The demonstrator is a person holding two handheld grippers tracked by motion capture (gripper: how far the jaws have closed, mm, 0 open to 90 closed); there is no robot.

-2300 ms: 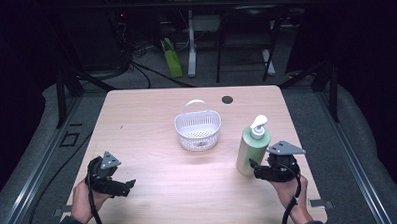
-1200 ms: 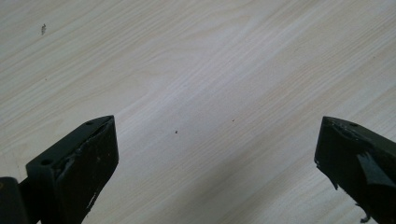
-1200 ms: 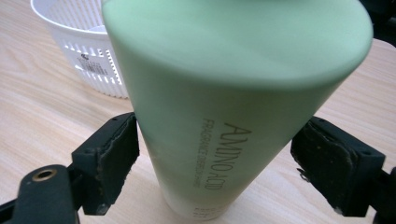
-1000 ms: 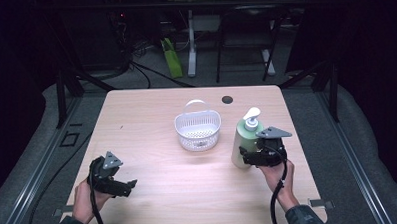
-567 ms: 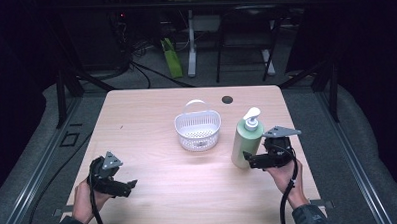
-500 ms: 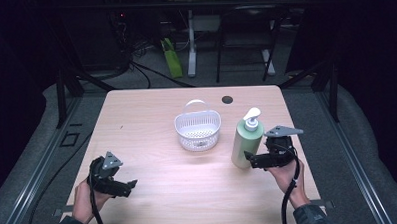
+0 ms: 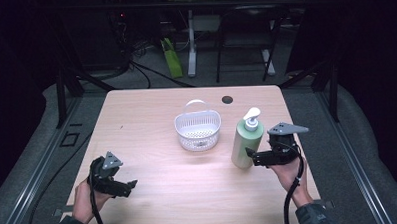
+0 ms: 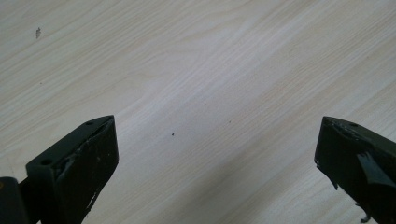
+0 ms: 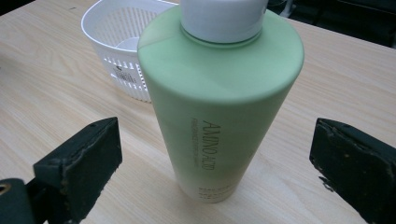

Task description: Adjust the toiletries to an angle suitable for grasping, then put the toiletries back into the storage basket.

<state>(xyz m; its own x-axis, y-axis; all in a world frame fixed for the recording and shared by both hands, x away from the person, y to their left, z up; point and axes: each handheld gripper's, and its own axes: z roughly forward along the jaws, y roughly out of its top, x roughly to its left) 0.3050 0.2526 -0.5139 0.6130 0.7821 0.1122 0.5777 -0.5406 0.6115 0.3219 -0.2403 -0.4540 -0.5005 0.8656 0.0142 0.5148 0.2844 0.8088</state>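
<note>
We see the green pump bottle (image 7: pixel 246 145) standing upright on the wooden table (image 7: pixel 151 113), on its right half, just to the right of the white basket (image 7: pixel 197 130) and apart from it. In the right gripper view the bottle (image 9: pixel 219 98) rises between the two black jaws with clear table showing on either side of it, so nothing presses on it; the basket (image 9: pixel 122 42) sits behind it to the left.

Compared with a second ago, our right gripper (image 7: pixel 255 156) has let go: back then it sat tight against the bottle's side, and its jaws have just been opening, with the bottle between them but no longer gripped. The hand has also drawn back a little toward the table's right edge and lifted slightly. The bottle itself stands where it stood a second ago, closer to the basket than it was two seconds back.

Our left gripper (image 7: pixel 125 187) rests low at the near left corner, unchanged from the earlier frames. Its jaws stand wide apart over bare wood (image 8: pixel 196 84), holding nothing.
</note>
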